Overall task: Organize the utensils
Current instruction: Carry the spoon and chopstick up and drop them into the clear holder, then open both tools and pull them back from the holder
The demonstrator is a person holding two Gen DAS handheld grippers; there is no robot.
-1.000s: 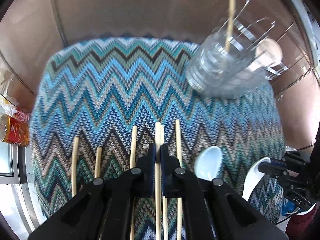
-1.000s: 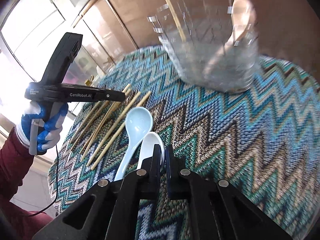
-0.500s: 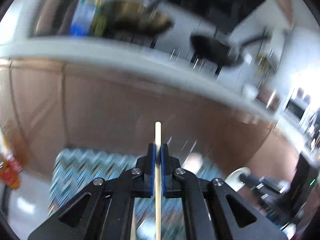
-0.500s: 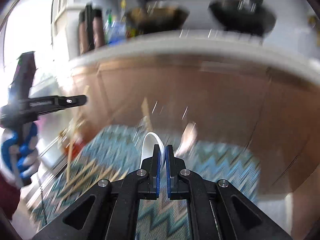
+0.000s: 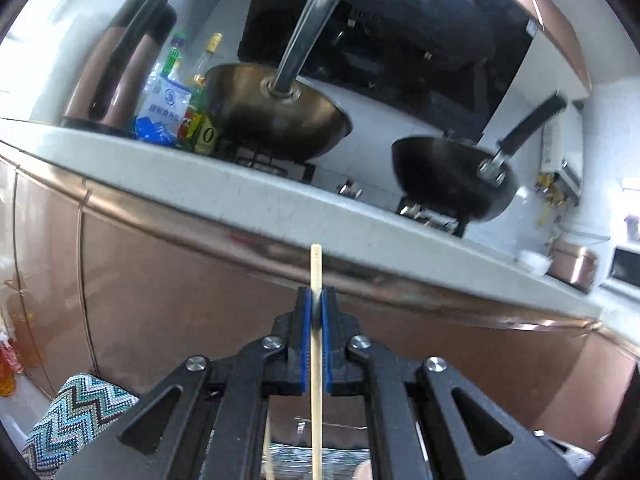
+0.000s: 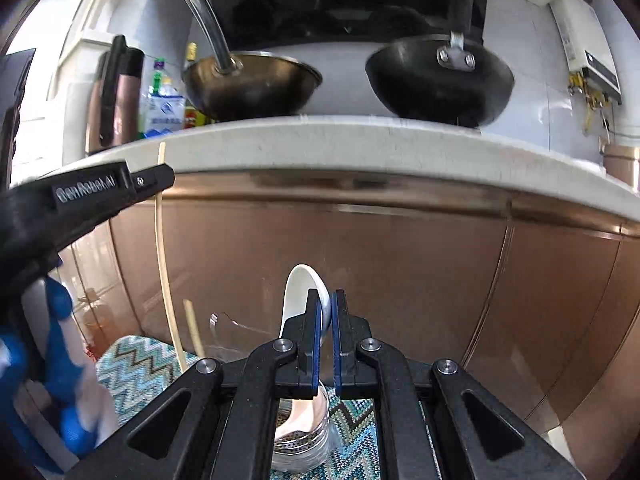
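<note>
Chopstick (image 5: pixel 316 360) stands clamped upright in left hand-held gripper (image 5: pixel 316 304).

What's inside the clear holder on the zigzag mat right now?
In the clear holder a wooden chopstick stands upright and a pale spoon lies at the bottom. The right gripper covers much of it.

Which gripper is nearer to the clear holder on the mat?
Right. The right gripper, shut on the white spoon, hangs just above the clear holder. The left gripper, gripping a chopstick, is higher and off to the side.
</note>
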